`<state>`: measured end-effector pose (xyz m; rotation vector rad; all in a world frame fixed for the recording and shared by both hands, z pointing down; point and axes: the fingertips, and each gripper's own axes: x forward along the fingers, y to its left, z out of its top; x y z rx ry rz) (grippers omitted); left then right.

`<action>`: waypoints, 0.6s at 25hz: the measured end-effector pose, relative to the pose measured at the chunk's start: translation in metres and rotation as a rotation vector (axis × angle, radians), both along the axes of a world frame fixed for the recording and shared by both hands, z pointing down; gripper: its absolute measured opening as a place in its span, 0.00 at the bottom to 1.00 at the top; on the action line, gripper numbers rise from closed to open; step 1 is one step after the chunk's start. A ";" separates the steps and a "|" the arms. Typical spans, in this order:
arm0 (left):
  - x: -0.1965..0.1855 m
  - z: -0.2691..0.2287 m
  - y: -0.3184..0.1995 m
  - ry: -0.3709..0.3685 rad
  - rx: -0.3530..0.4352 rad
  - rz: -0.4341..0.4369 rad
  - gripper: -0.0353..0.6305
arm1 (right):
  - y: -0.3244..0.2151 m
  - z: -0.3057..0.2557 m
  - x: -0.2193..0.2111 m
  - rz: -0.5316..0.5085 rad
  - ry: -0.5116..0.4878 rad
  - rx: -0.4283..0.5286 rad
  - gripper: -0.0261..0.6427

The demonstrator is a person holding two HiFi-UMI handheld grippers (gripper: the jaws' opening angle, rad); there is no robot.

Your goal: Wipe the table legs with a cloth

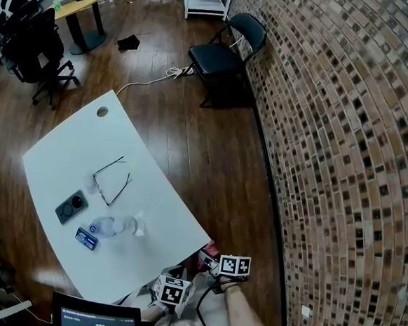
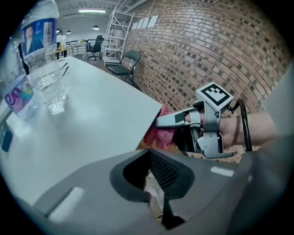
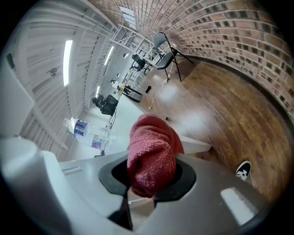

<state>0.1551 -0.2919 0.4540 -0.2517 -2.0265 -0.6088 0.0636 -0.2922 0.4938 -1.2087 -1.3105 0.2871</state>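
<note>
The white table (image 1: 85, 156) fills the left of the head view; its legs are hidden beneath the top. My right gripper (image 3: 149, 189) is shut on a bunched red cloth (image 3: 151, 153). It holds the cloth against the table's near corner (image 3: 195, 146). From the left gripper view the same red cloth (image 2: 159, 131) shows just under the table's edge, with the right gripper (image 2: 177, 119) reaching in from the right. My left gripper (image 2: 158, 204) is beside it, low at the same corner, jaws shut and holding nothing that I can see.
On the tabletop lie glasses (image 1: 111, 179), a phone (image 1: 72, 206), a small card (image 1: 85, 238) and a water bottle (image 1: 115, 225). A brick wall (image 1: 344, 170) runs along the right. A black folding chair (image 1: 223, 51) and a white cable (image 1: 154, 79) are on the wooden floor beyond.
</note>
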 end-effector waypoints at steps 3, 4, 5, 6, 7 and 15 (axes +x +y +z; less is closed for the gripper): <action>0.005 -0.007 0.007 0.007 0.013 -0.023 0.05 | -0.010 -0.004 0.006 -0.020 -0.002 0.018 0.16; 0.005 -0.007 0.009 0.013 0.011 -0.023 0.05 | -0.013 -0.007 0.005 -0.030 -0.001 0.013 0.16; 0.004 -0.007 0.009 0.020 0.008 -0.021 0.05 | -0.017 -0.010 0.002 -0.044 -0.003 0.008 0.16; 0.004 -0.007 0.008 0.029 0.006 -0.019 0.05 | -0.022 -0.013 -0.002 -0.059 -0.006 0.004 0.16; 0.003 -0.006 0.006 0.042 0.004 -0.020 0.05 | -0.028 -0.014 -0.007 -0.072 -0.007 0.005 0.16; -0.054 -0.010 -0.001 0.053 0.094 -0.320 0.05 | -0.036 -0.033 -0.093 -0.357 -0.022 0.002 0.16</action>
